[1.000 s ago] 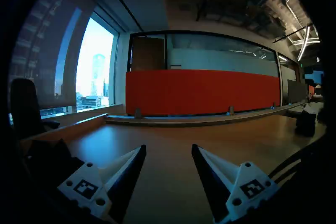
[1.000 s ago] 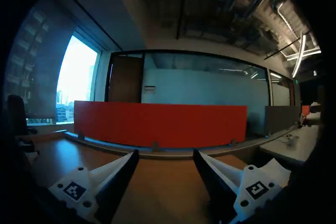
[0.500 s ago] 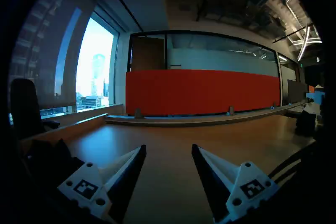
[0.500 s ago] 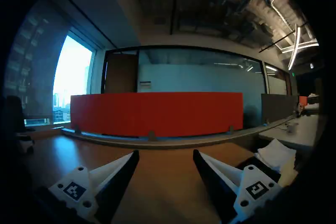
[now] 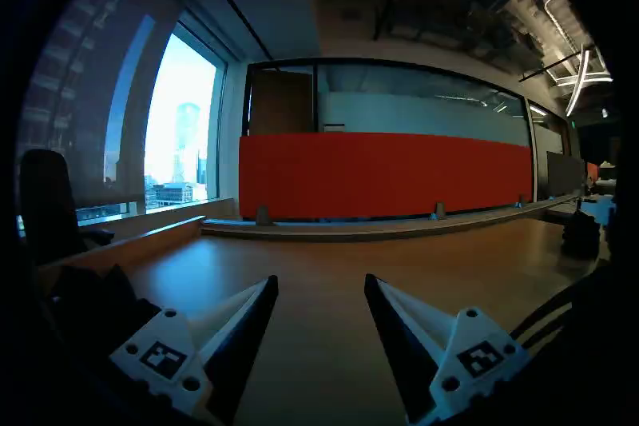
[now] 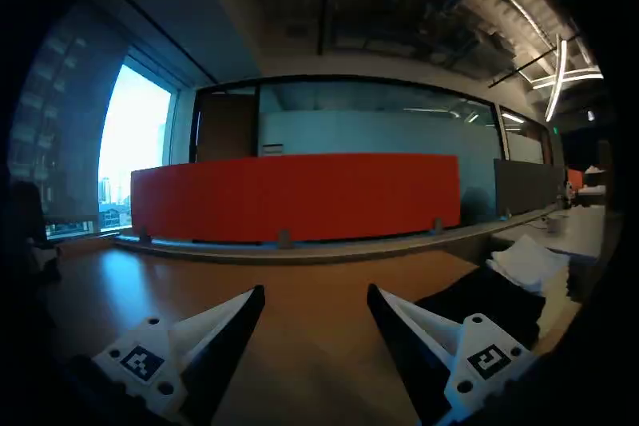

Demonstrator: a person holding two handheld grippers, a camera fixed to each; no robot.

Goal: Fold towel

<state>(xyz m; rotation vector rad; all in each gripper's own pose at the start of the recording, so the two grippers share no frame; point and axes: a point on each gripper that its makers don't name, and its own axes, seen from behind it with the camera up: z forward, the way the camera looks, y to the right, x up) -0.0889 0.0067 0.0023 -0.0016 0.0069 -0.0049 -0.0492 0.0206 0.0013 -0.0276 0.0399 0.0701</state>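
Observation:
My left gripper hangs open low over a brown wooden table, with nothing between its fingers. In the right gripper view my right gripper is open too, above the same table. To its right lies a dark towel, and behind that a stack of white folded towels. In the left gripper view a dark object stands on the table at the far right; what it is cannot be made out.
A red partition runs along the table's far edge, with a glass wall behind it. A bright window and a dark office chair are at the left. Black cables cross the lower right of the left gripper view.
The right gripper has tipped downward and moved, bringing the dark towel and white stack into sight at the right. The left gripper has stayed still; the object at its far right shifted slightly.

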